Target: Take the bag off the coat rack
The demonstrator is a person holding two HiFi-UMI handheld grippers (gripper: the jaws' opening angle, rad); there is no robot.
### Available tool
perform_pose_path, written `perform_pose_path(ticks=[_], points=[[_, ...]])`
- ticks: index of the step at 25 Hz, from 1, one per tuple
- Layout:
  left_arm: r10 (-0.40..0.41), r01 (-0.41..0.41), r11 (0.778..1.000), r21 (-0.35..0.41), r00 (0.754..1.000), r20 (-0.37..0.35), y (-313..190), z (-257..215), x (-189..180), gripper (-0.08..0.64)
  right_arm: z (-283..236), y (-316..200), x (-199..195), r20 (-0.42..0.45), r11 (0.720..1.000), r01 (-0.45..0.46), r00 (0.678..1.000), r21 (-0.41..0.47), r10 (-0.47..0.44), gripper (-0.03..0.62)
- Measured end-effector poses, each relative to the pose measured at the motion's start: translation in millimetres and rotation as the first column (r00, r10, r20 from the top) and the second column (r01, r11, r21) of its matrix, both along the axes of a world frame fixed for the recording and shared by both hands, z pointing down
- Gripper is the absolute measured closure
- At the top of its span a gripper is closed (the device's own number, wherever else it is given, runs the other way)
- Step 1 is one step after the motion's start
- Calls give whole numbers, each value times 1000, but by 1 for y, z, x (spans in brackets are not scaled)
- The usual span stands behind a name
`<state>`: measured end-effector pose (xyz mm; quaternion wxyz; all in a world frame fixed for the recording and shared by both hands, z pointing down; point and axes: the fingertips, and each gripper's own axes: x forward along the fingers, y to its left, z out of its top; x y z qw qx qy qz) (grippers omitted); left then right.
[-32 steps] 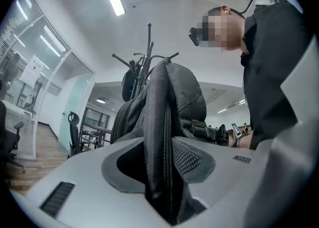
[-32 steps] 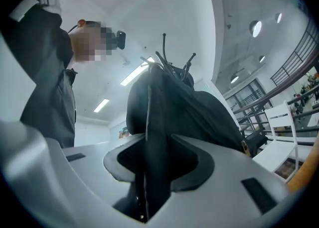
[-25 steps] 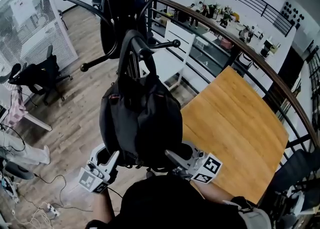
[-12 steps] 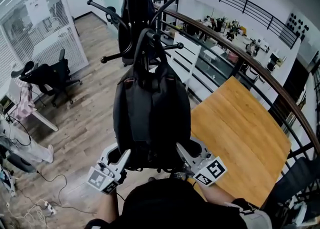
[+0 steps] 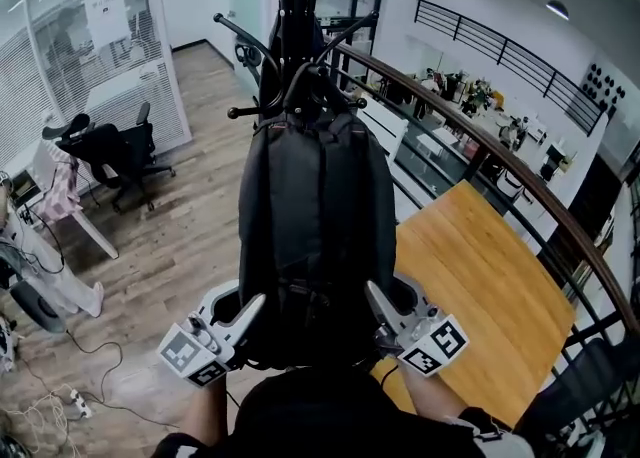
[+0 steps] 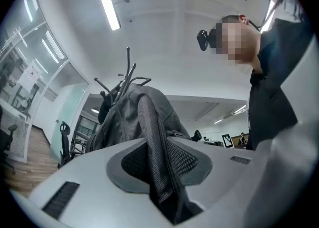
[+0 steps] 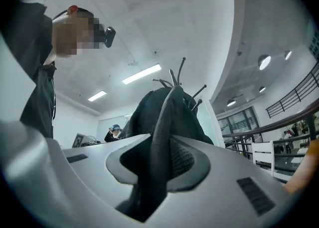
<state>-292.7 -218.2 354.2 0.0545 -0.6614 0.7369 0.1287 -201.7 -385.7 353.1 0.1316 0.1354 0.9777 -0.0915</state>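
A black backpack (image 5: 315, 216) hangs by its top loop from a hook of the black coat rack (image 5: 297, 6). My left gripper (image 5: 247, 312) is at the bag's lower left and my right gripper (image 5: 380, 303) at its lower right. In the left gripper view a black mesh shoulder strap (image 6: 152, 137) runs between the jaws of the left gripper (image 6: 160, 174), which have just been closing and pinch it. The right gripper view shows the same: the other mesh strap (image 7: 163, 132) is squeezed in the right gripper (image 7: 155, 174), whose jaws have also been closing.
A wooden table (image 5: 490, 286) stands to the right behind a curved dark railing (image 5: 520, 201). An office chair (image 5: 110, 146) with clothes, a glass partition (image 5: 90, 56) and floor cables (image 5: 50, 406) are to the left. Several rack hooks (image 5: 245, 31) jut out above the bag.
Both grippers have risen along the bag's sides, lifting its lower part. The bag now hangs longer and straighter under the rack, and the jaws have closed on the straps.
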Motion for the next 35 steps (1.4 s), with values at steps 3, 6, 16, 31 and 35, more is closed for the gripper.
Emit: perform_pose_path(ticks=[3, 6, 16, 31, 35], points=[[-3, 2, 1000, 3, 1000, 31, 3, -15, 16, 446, -18, 7, 13, 27, 1000, 10, 1000, 23, -11, 483], [0, -2, 999, 34, 997, 72, 5, -35, 32, 446, -35, 9, 27, 63, 999, 13, 998, 44, -16, 485], [-70, 65, 997, 32, 982, 174, 16, -73, 100, 446, -66, 15, 85, 119, 998, 36, 992, 42, -41, 485], [-237, 238, 969, -70, 971, 21, 80, -24, 206, 448, -19, 74, 162, 29, 970, 241, 970, -26, -240, 485], [-285, 285, 954, -88, 958, 18, 104, -25, 229, 448, -19, 96, 178, 28, 956, 290, 957, -42, -289, 485]])
